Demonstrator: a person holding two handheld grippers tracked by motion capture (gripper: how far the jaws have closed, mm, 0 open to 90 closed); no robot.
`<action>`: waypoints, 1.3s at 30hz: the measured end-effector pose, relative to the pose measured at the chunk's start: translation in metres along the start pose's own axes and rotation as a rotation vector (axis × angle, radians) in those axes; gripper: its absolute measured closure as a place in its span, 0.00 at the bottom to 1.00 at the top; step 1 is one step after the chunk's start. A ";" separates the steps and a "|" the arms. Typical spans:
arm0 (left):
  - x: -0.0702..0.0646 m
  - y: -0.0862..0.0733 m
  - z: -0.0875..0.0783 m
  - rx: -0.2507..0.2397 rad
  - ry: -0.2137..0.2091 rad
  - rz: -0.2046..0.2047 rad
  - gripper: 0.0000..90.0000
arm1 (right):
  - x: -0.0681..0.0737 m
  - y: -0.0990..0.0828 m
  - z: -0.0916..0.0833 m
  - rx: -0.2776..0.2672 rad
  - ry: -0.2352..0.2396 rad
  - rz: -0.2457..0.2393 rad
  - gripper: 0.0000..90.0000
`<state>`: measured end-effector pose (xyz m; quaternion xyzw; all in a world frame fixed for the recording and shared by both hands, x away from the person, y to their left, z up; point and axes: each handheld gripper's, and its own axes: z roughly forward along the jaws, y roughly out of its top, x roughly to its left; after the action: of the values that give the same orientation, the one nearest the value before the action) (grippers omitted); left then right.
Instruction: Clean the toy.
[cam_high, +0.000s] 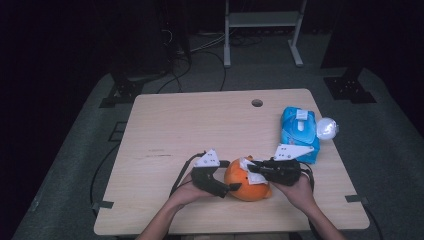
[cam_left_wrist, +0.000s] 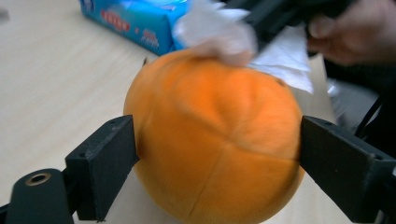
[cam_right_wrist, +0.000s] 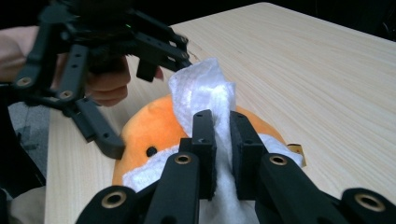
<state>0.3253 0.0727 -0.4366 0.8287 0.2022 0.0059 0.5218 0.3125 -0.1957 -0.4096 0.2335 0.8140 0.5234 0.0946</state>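
An orange plush toy (cam_high: 247, 186) lies near the table's front edge. My left gripper (cam_high: 222, 184) reaches in from its left and stands open, one black pad on each side of the toy (cam_left_wrist: 215, 149); the pads (cam_left_wrist: 105, 158) sit at its sides without denting it. My right gripper (cam_high: 254, 168) comes in from the right and is shut on a white wipe (cam_right_wrist: 201, 88), whose crumpled end rests on top of the toy (cam_right_wrist: 144, 135). In the right gripper view the left gripper (cam_right_wrist: 126, 107) sits just beyond the toy.
A blue pack of wipes (cam_high: 299, 132) lies at the table's right side, with a white round object (cam_high: 327, 128) beside it. A small hole (cam_high: 257, 103) is near the far edge. Cables and a metal stand are on the floor behind.
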 end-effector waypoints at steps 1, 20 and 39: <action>0.001 -0.001 0.001 0.001 -0.010 -0.010 0.16 | 0.001 0.000 -0.001 0.001 -0.001 0.001 0.90; -0.012 0.001 0.000 0.022 0.005 0.158 0.25 | -0.001 0.001 -0.002 0.008 -0.001 0.020 0.90; -0.020 0.002 0.000 0.034 0.011 0.219 0.35 | 0.023 0.012 0.006 0.001 0.025 -0.054 0.90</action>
<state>0.3079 0.0651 -0.4312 0.8546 0.1134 0.0639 0.5026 0.2986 -0.1758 -0.3998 0.2049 0.8213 0.5233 0.0985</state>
